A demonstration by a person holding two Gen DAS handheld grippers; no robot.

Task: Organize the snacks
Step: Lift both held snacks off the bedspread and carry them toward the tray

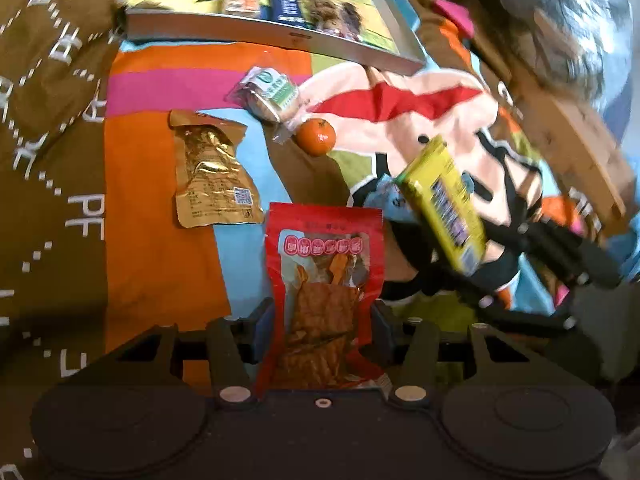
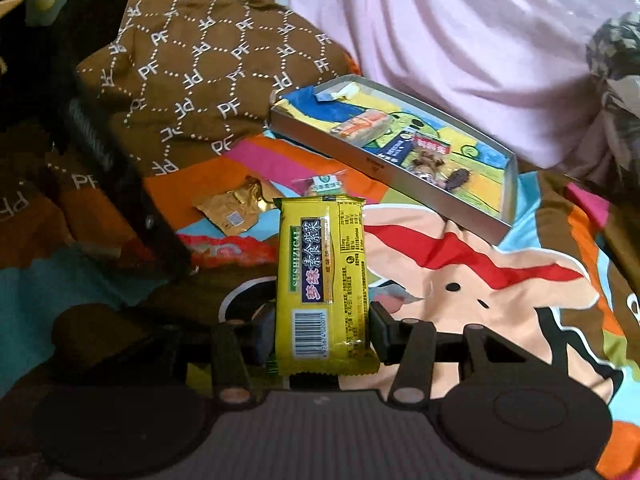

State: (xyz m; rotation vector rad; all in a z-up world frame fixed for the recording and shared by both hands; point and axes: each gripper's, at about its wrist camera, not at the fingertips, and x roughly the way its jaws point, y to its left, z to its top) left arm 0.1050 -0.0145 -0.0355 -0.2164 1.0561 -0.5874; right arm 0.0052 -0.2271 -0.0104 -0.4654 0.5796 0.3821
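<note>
**Both grippers loaded, tray not reached yet**

Closest in, the left gripper [image 1: 322,332] has its jaws clamped on the lower part of a red pouch [image 1: 325,280] with a clear window showing orange-brown strips. The right gripper [image 2: 320,332] is squeezing a yellow packet [image 2: 322,276] the same way, by its bottom third, so most of each pack sticks out past the fingers.

A bit further out, lying on the colourful cartoon blanket [image 1: 400,120], are a gold foil pouch [image 1: 212,172], a small orange [image 1: 316,137] and a clear-wrapped biscuit pack [image 1: 268,96]. The orange sits just beside that pack's wrapper.

Furthest back is the grey tray [image 2: 400,182], with an orange-wrapped snack [image 2: 360,126] and a blue packet [image 2: 404,146] already inside.

What could go wrong: both packs are thin, floppy film held low down, so I'd guess they could slide or flop over on the way to the tray. The tray sits on soft bedding too, so a clumsy drop on its rim might tip it. The two grippers are close together and could bump.

Readable stuff: the yellow packet says "SUSHIZICAI" plus Chinese characters and a barcode. The brown quilt [image 2: 208,72] repeats "PF". The gold pouch has a QR code; its text is too small to read.
</note>
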